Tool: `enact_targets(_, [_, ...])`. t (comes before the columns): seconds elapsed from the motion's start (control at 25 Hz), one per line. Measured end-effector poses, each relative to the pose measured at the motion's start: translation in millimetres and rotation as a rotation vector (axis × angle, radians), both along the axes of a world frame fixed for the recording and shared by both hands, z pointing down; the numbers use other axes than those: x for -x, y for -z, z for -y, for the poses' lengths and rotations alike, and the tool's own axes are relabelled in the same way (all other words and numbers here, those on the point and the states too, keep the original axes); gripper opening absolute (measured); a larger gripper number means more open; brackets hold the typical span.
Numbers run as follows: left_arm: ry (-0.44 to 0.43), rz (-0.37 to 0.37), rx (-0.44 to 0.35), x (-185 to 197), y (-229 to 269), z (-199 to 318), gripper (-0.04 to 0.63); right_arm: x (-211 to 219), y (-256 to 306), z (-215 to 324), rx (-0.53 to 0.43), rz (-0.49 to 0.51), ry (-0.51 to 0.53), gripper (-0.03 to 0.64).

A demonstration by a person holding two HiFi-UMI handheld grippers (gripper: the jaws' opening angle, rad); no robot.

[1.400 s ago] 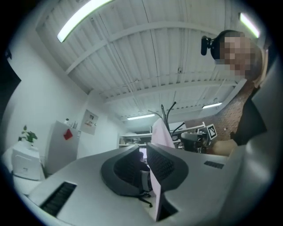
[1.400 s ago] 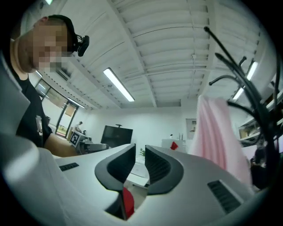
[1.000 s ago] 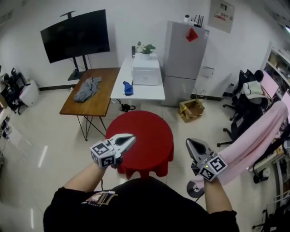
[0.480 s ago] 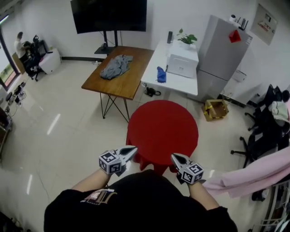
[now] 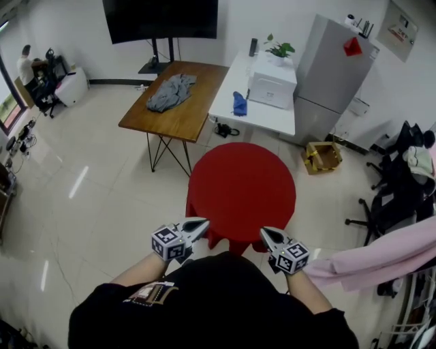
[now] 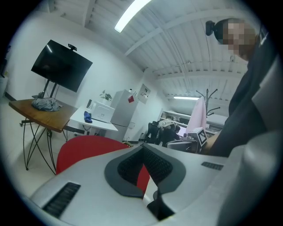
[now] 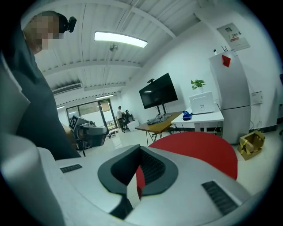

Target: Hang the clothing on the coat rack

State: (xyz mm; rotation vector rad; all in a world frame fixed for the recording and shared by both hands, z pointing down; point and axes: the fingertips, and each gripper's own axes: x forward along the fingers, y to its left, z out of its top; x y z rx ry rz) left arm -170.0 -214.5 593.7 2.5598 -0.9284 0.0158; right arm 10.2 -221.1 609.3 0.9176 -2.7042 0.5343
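A pink garment [image 5: 385, 255] hangs draped at the right edge of the head view; in the left gripper view the same pink garment [image 6: 197, 115] hangs on a coat rack [image 6: 208, 94]. A grey garment [image 5: 171, 91] lies crumpled on the wooden table [image 5: 184, 121]. A blue cloth [image 5: 239, 103] lies on the white table [image 5: 262, 117]. My left gripper [image 5: 195, 226] and right gripper [image 5: 266, 236] are held close to my body at the near edge of the round red table [image 5: 242, 191]. Both are shut with nothing between the jaws, as the left gripper [image 6: 142, 148] and right gripper [image 7: 139, 151] show in their own views.
A grey fridge [image 5: 337, 71] stands at the back right, with a white box [image 5: 273, 82] and a potted plant [image 5: 279, 49] on the white table beside it. A cardboard box [image 5: 321, 157] sits on the floor. Dark office chairs [image 5: 398, 194] crowd the right side. A television [image 5: 160, 18] stands against the back wall.
Both grippers have dropped and drawn in toward my body; the right one has come away from the pink garment. My head has turned left, so the red table is now centred.
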Motion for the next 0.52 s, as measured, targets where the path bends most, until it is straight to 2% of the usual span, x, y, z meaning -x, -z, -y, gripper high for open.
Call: enact_targets(0.52, [-0.033, 0.011, -0.007, -15.6, 1.5, 11.3, 0.0, -19.4, 5.2, 8.5, -0.022, 0.013, -0.024, 0.0])
